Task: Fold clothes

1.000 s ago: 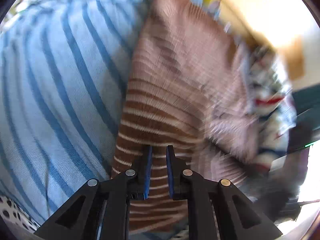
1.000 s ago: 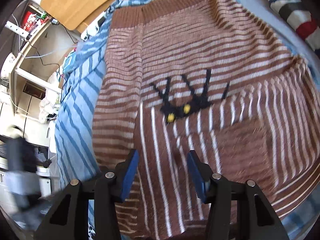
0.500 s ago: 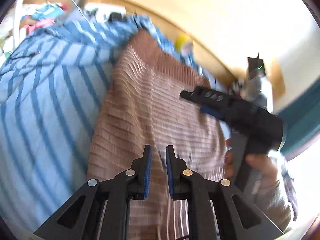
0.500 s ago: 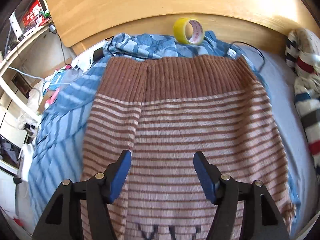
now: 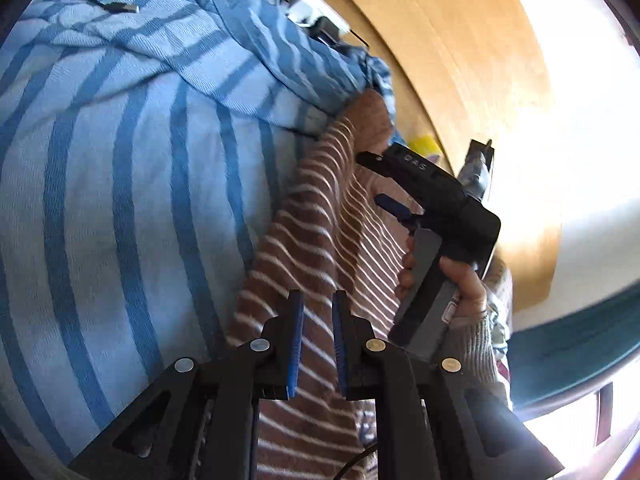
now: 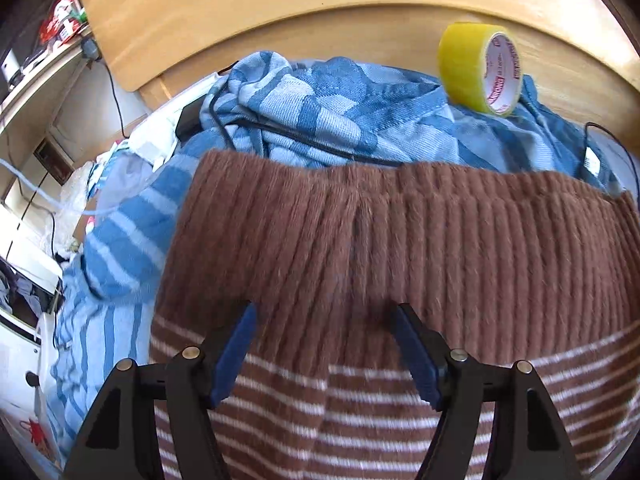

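The bed carried a blue striped blanket [image 6: 320, 92] spread and bunched against the wooden headboard [image 6: 280, 12] at twelve o'clock, with a brown striped sweater [image 6: 400, 248] lying flat on it, black cables [image 6: 288, 132] across its folds, and a yellow tape roll [image 6: 480, 68] at one o'clock.
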